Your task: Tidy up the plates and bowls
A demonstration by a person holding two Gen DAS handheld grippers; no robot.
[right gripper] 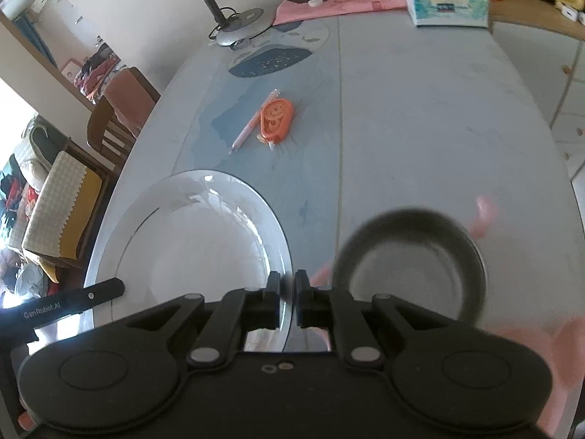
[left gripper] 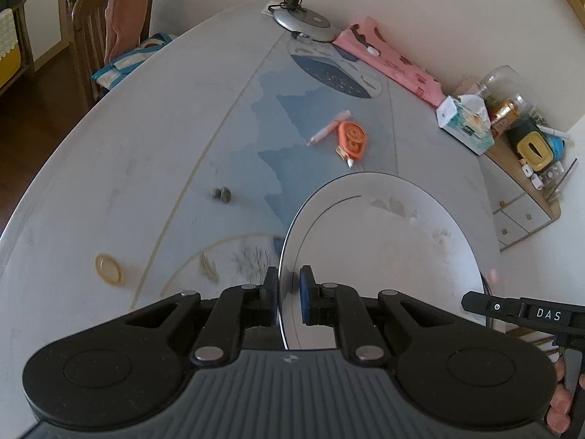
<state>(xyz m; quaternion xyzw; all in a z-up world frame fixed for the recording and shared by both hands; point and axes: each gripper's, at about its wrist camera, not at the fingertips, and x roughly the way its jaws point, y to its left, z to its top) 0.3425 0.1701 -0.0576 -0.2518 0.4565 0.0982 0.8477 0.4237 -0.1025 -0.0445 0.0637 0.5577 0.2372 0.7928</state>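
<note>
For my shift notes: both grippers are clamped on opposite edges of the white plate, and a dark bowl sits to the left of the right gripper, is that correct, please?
Nearly. The dark bowl sits to the right of the right gripper, not its left, as the right wrist view shows. The rest holds: the left gripper and the right gripper each clamp an edge of the white plate.

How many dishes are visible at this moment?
2. A white plate, gripped on its rim by both the left gripper and right gripper, and a dark bowl, blurred, right of the plate. Others may lie out of view.
</note>
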